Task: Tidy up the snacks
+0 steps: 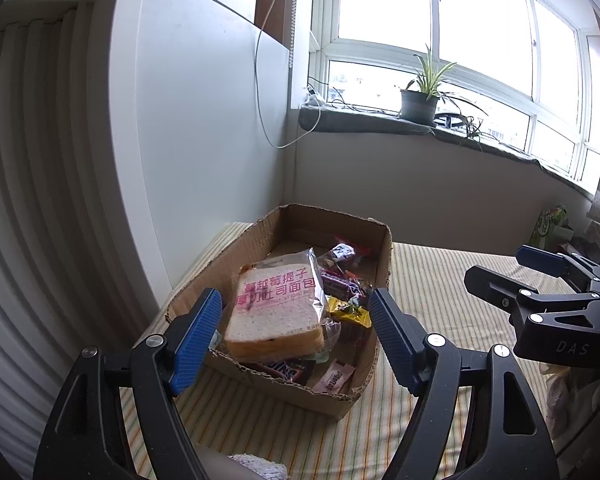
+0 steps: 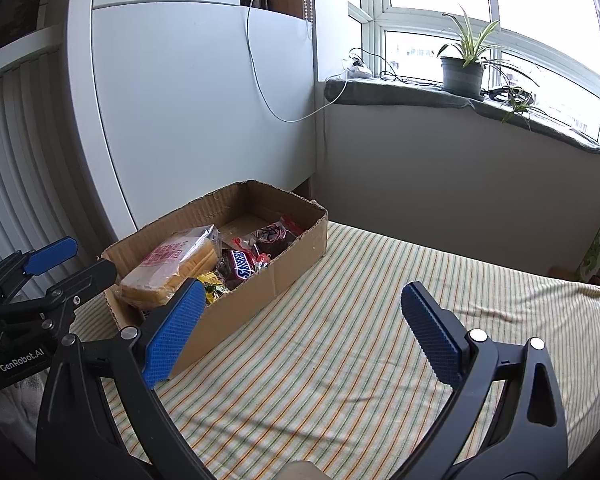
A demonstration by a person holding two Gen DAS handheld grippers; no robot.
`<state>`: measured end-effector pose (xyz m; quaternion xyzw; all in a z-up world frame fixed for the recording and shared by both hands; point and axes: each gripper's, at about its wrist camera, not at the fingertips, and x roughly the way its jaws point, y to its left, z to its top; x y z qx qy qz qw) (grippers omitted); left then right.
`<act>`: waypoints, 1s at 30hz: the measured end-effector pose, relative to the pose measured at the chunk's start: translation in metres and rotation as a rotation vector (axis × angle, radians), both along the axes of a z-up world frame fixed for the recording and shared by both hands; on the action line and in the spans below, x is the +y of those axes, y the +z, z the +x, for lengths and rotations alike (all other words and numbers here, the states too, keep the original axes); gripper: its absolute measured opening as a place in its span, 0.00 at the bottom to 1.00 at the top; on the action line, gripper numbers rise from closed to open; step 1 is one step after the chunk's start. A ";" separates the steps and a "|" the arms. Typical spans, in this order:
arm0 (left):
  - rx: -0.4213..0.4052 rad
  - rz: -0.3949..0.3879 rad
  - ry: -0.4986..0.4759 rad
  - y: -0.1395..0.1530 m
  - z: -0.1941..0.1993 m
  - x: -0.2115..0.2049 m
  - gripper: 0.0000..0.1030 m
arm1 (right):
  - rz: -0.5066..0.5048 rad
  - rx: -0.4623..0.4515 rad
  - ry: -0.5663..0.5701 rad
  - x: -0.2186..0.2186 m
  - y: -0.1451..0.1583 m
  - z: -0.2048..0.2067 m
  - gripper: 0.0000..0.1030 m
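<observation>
Your left tongs (image 1: 296, 332) hang spread and empty just short of the cardboard box (image 1: 352, 396), framing the bagged toast (image 1: 276, 312); your right tongs (image 2: 296, 332), equally wide and empty, hover over the bare striped bed (image 2: 340, 340). Snickers bars (image 2: 242, 266) and other wrapped snacks (image 1: 346, 258) already lie in the box. Sorting looks nearly finished; any next move likely means finding strays outside it.
</observation>
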<state>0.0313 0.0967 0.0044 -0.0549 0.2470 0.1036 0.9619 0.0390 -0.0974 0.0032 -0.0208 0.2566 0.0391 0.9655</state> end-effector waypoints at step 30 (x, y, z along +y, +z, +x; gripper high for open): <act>-0.015 0.018 -0.013 0.004 -0.005 -0.007 0.74 | -0.049 0.008 -0.002 0.008 -0.002 -0.003 0.98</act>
